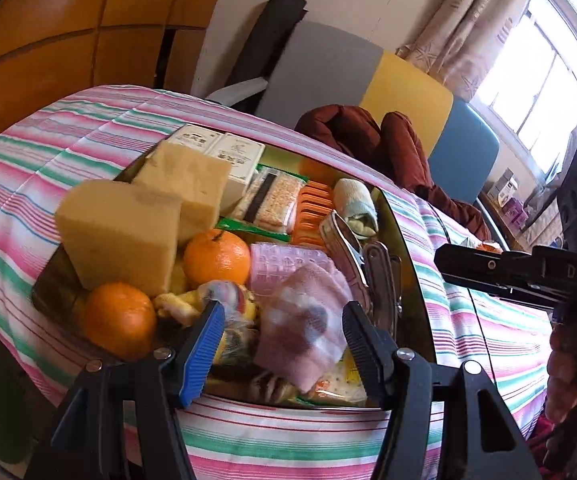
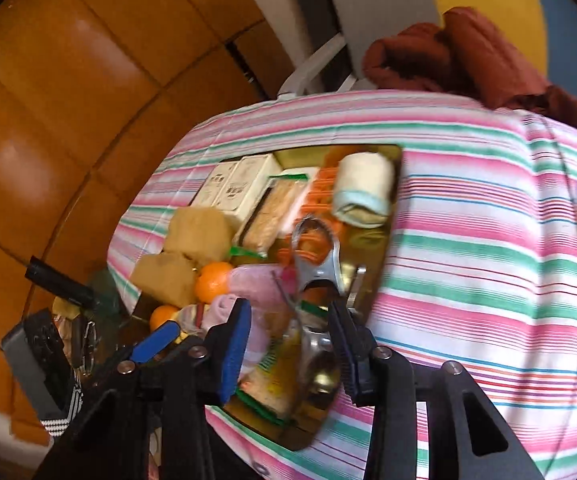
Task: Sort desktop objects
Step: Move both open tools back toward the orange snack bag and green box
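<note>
Our left claw point(image 1: 284, 344) hovers apart around the pink cloth point(image 1: 308, 320) in the crowded gold tray point(image 1: 404, 240) on the bench; we should lower squarely and pinch only the cloth. Our right claw point(image 2: 288, 344) hangs apart, empty, over the metal opener point(image 2: 320, 256).

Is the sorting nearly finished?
No, it's barely started. Nothing looks sorted: the gold tray is piled with oranges, sponges and boxes. The left tool hovers open over a pink cloth, gripping nothing. Everything is left to do.
</note>
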`<state>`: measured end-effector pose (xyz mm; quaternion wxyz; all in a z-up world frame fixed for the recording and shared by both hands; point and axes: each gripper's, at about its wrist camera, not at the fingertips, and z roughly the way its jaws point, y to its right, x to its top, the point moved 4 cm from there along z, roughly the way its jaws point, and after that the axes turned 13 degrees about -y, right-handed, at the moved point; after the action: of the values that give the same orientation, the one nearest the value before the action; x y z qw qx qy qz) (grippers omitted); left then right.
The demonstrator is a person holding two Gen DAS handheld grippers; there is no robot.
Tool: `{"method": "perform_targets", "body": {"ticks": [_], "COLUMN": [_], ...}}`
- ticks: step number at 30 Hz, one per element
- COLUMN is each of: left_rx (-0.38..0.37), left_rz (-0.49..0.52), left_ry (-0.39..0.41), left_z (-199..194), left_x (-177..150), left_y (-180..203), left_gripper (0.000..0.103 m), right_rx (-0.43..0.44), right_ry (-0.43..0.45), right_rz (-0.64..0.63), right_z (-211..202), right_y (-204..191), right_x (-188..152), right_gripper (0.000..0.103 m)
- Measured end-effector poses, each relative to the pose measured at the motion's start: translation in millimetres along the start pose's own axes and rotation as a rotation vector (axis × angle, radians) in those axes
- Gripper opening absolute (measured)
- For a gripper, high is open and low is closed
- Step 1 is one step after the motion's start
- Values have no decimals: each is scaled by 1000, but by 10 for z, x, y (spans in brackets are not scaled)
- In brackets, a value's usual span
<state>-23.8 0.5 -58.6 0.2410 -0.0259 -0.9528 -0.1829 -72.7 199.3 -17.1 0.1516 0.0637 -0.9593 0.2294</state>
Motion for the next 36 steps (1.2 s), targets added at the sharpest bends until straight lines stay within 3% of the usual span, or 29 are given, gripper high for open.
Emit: {"method": "perform_targets", "body": {"ticks": [6,9,13,18,23,30,36], "left_rx": [96,92,70,66,24,21,7], "left_rz": [63,55,33,-33,-80,7,86], "left_ry": [-44,-74,-37,15,-21,-32,-37], "left_z": [118,145,26,-86,-8,25,60], "left_x": [-20,-50,-67,-16,19,24,52], "left_y": [87,49,14,-64,12,363,721], "left_gripper": [62,62,62,63,63,63,64], "right_rx": [2,19,34,70,22,-52,-170], "right_ry": [-39,-84,-172,-82,-10,12,47], "right_rz": [-43,-70,-77,-82,-67,9,40], "right_z": [154,355,568,250,-76,-299,-520], "right_y": [-97,-217,-247,-202,-15,433,825], "right_x": [-21,4,-74,-99,-109,-105,-171], "right_gripper": [29,28,31,31,39,39,42]}}
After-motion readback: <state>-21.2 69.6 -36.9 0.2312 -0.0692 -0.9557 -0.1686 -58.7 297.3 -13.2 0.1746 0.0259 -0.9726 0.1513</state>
